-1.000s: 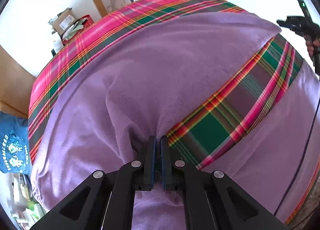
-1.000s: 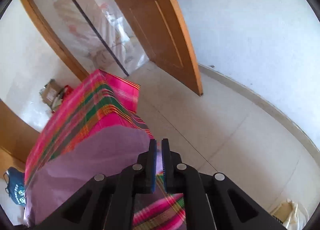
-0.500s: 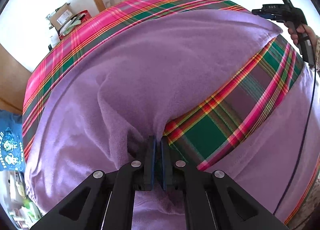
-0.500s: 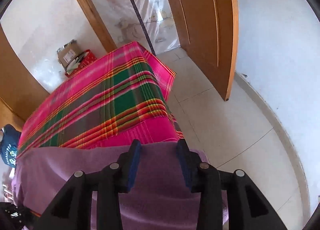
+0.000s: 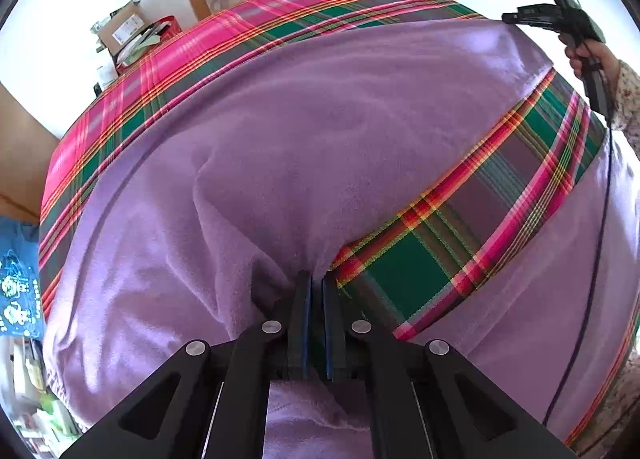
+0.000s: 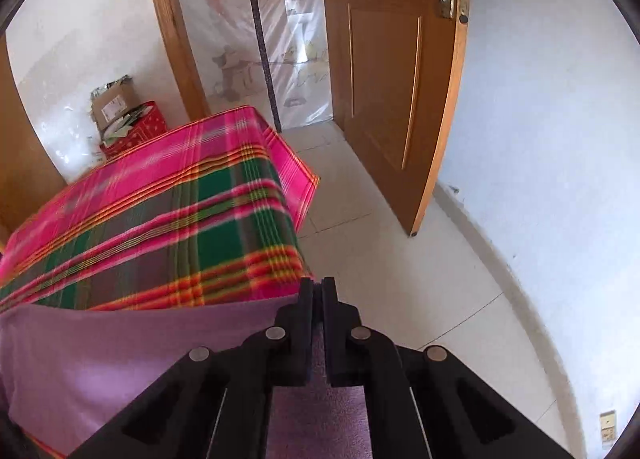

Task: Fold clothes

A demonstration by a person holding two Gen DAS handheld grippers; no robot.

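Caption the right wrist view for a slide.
Right gripper shut on the purple fleece garment's far corner, over a plaid-covered table.

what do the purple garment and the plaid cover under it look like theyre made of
The purple garment looks like soft fleece or brushed knit: a matte, slightly fuzzy nap with rounded, puffy folds. The plaid cover looks like a flat woven cloth, perhaps cotton: its pink, green and orange stripes cross in a visible weave. Neither fibre can be told for certain.

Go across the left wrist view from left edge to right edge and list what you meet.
Blue printed cloth → cardboard box → purple garment, pinched in the left gripper → plaid strip left bare between purple folds → right gripper in the person's hand.
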